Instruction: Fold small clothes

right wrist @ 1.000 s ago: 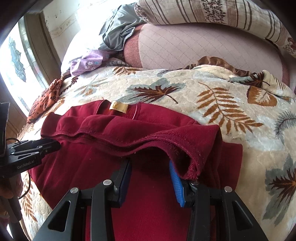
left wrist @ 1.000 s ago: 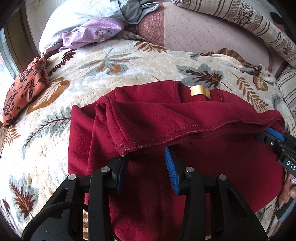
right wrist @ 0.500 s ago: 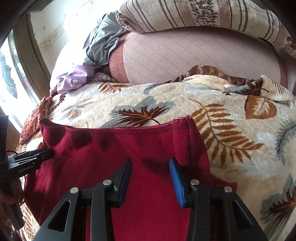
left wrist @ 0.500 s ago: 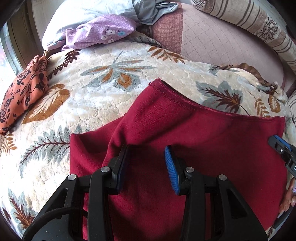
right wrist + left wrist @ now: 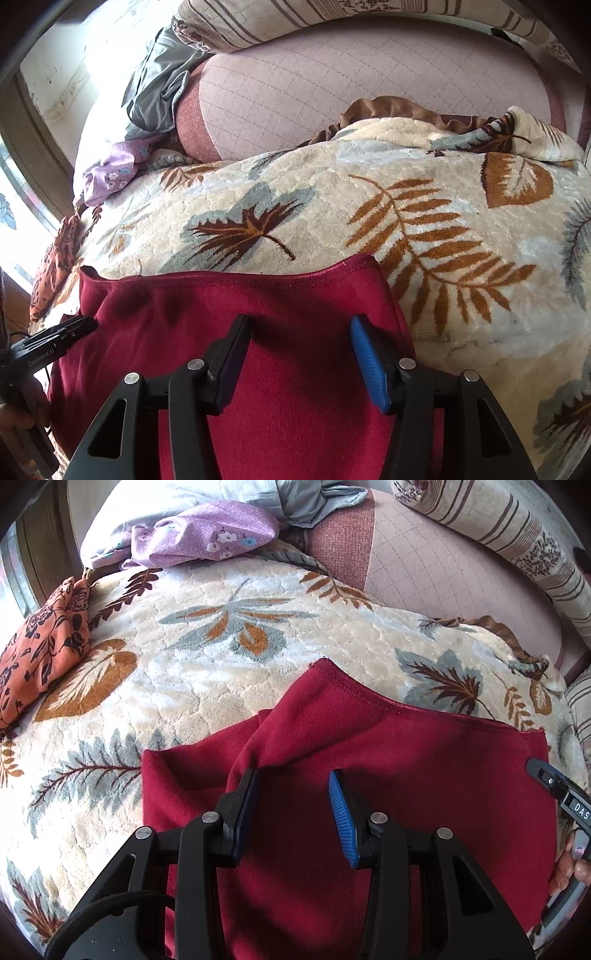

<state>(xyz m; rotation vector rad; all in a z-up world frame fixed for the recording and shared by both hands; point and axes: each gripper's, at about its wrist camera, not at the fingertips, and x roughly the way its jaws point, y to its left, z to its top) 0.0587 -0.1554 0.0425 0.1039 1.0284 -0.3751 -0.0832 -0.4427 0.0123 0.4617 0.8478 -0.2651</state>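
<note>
Covering most of the bed, the leaf-patterned blanket (image 5: 207,686) gives a soft, broad surface on which a garment can be spread and folded flat, which is probably why the work happens here rather than on a hard top. Behind it a pink quilted cushion (image 5: 332,92) and a striped bolster (image 5: 517,542) are pushed toward the back, out of the way. The red garment (image 5: 406,760) lies on the near part of the blanket, its stitched hem running across the far side as a fairly straight line, so one fold looks to be laid over already; the left part bunches into a ridge and a lower layer pokes out there, so the stack is not yet square. Off to the left, an orange flowered cloth (image 5: 40,657), a purple flowered cloth (image 5: 207,535) and a grey cloth (image 5: 159,88) sit apart at the blanket's edge, perhaps waiting their turn or set aside. The left hand-held gripper (image 5: 291,797) hovers low over the red cloth with its jaws spread and nothing between them, and the right hand-held gripper (image 5: 299,354) is likewise released, poised above the right half. Lettering is readable on the tool bodies: "DAS" on the one seen from the left camera, cut off by the edge, and "GenRobot.AI" on the one seen from the right camera.
</note>
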